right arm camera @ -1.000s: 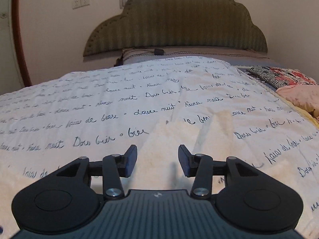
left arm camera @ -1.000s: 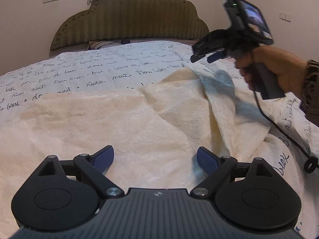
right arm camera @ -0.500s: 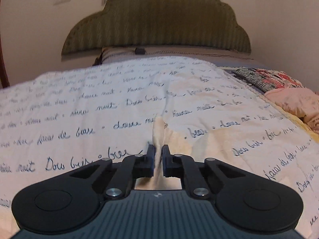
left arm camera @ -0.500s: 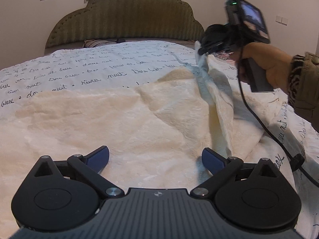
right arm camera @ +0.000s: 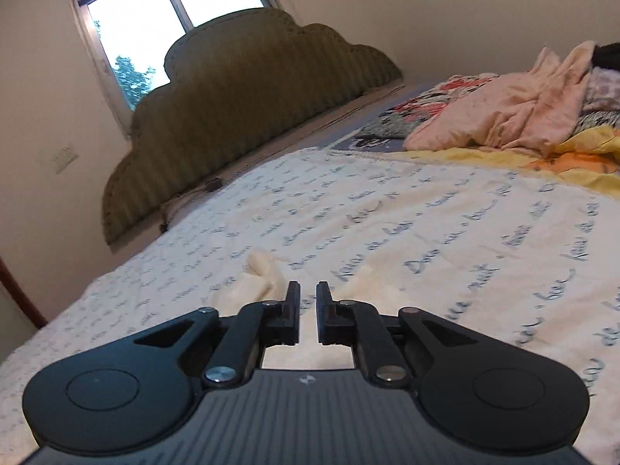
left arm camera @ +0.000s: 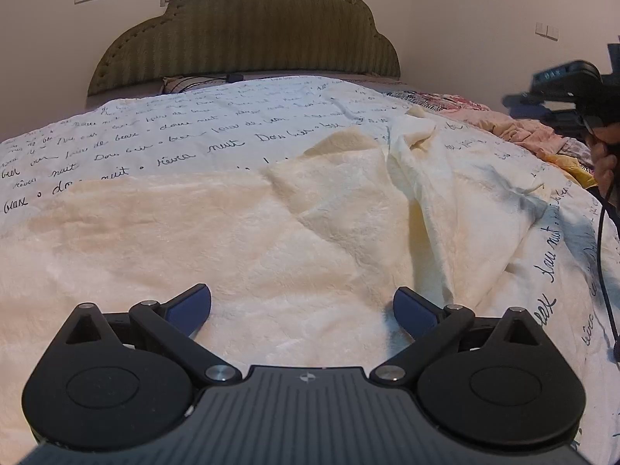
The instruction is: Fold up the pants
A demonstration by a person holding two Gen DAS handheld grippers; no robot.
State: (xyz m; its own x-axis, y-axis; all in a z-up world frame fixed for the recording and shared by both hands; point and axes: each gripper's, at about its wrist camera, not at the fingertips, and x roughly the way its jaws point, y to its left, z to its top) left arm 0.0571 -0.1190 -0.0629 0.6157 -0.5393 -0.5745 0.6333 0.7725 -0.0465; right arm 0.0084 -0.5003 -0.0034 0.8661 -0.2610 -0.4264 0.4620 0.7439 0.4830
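Two blue-padded jaws of the left gripper (left arm camera: 302, 304) stand wide apart, released, over the cream pants (left arm camera: 240, 240) (fluffy cloth), which lie spread before them, long axis crosswise, one end rumpled up far to the right. From the right wrist, the right gripper (right arm camera: 308, 302) has just been opening slightly; nothing sits in the narrow gap, the pants just beyond on the lettered bedspread (right arm camera: 426, 232).
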